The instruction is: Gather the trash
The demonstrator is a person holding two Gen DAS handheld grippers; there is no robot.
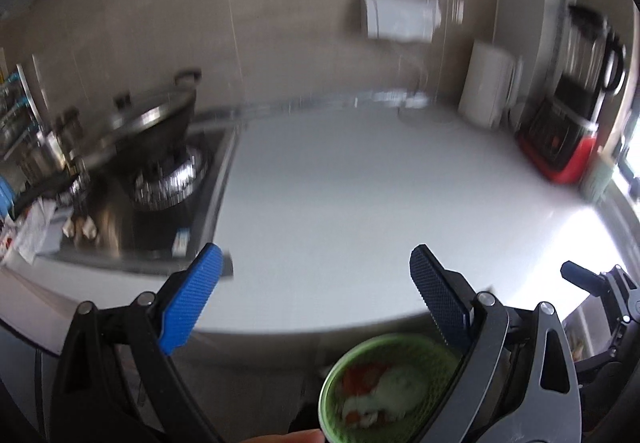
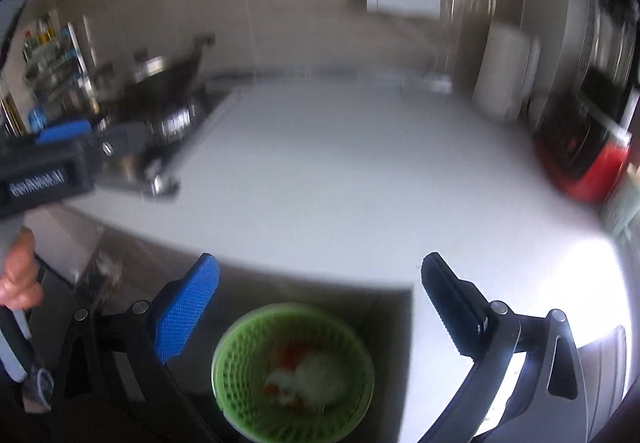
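Note:
A green mesh bin (image 2: 294, 371) stands on the floor below the counter's front edge, with white and orange trash (image 2: 308, 381) inside. My right gripper (image 2: 320, 271) hangs above it, open, nothing between its blue pads. The same bin (image 1: 384, 387) shows at the bottom of the left wrist view, partly behind the right finger (image 1: 438, 299) of my left gripper (image 1: 314, 261), which is open and empty too. The left gripper's body (image 2: 48, 163) appears at the left edge of the right wrist view, and the right gripper's tip (image 1: 584, 277) at the right edge of the left wrist view. Both pictures are blurred.
A white counter (image 1: 360, 203) spreads ahead. A stove with a lidded wok (image 1: 152, 131) lies at the left, with clutter (image 1: 36, 227) beside it. A white box (image 1: 486, 83) and a red-based blender (image 1: 568, 123) stand at the back right. A person's hand (image 2: 18, 275) shows at the left.

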